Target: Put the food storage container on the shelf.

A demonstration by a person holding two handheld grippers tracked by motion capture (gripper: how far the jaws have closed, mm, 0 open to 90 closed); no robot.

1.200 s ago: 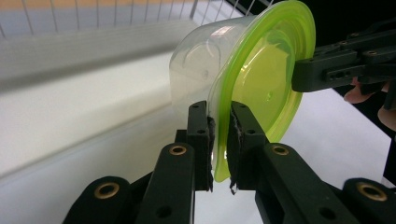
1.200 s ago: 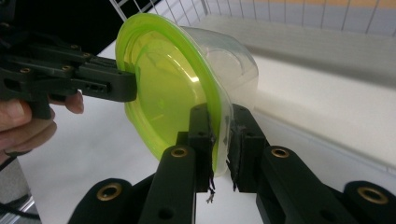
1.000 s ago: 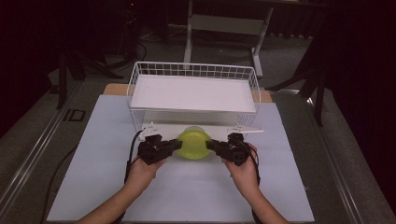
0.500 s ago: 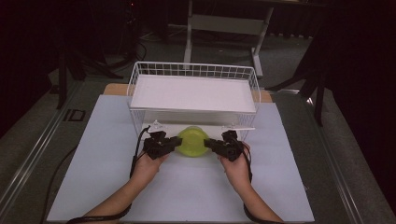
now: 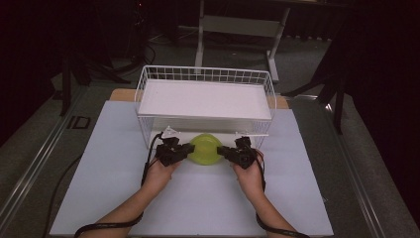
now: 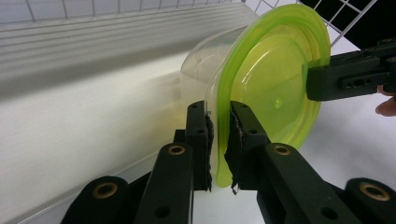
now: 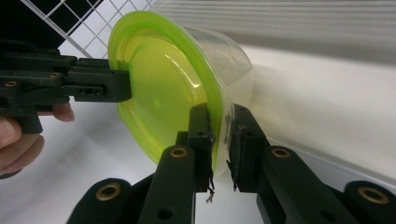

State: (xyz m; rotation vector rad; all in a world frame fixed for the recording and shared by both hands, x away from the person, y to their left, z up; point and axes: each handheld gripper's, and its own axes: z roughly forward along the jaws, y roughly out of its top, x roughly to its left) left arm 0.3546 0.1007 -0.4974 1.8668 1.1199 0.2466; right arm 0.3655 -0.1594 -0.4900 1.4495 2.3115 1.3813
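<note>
Both tongs are on one item — a clear plastic container (image 5: 205, 148) with a yellow-green lid (image 6: 273, 95), held between my two hands just in front of the white wire basket (image 5: 205, 74).

Left gripper (image 5: 184, 150): clenched on the lid's rim. In the left gripper view the two black jaws stand close together with the green rim and the clear lip of the tub pinched between the pads (image 6: 232, 154).

Right gripper (image 5: 227, 151): likewise clenched, on the opposite edge of the same rim. The right gripper view shows the green edge and the clear wall squeezed between its pads (image 7: 232, 140), with the other gripper biting the far side of the lid.

Orientation — the container lies on its side, lid face toward me, clear body pointing toward the basket's near wall. From the high view it sits low over the white table sheet (image 5: 99, 163), close against the basket front; whether it rests on the sheet I cannot tell.

The basket has a flat white liner (image 5: 205, 99) in it. My forearms enter from the near edge, cables (image 5: 148, 163) trailing off each gripper.
</note>
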